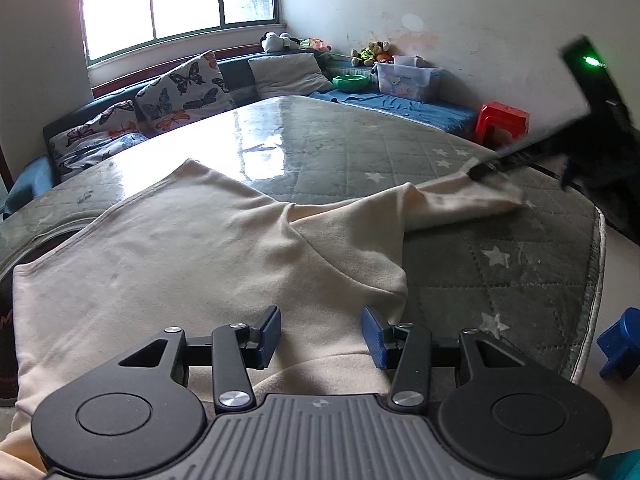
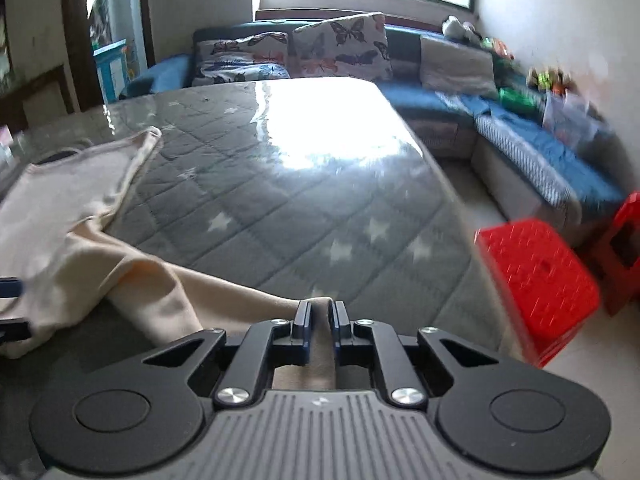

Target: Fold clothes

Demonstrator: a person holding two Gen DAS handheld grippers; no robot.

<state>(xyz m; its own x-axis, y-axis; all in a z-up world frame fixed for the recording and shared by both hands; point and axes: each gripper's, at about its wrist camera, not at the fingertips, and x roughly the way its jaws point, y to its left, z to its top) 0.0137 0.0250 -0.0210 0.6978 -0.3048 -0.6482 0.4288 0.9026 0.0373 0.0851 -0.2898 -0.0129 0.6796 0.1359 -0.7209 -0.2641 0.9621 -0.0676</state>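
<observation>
Right wrist view, right claw [image 2: 320, 314] pinching cream garment's [image 2: 60, 216] sleeve [image 2: 256, 300], left claw [image 1: 322, 334] wide

Matt cream cloth garment [image 1: 192, 248], glossy table cover [image 1: 280, 128]

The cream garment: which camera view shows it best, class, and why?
The left wrist view: the cream garment lies spread across the frame, one sleeve stretched out right. The right wrist view shows only an edge and the sleeve end.

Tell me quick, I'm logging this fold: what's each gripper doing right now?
Left gripper: open, fingers apart over the cream shirt, holding nothing.
Right gripper: closed, fingers pinching the shirt's sleeve.
</observation>
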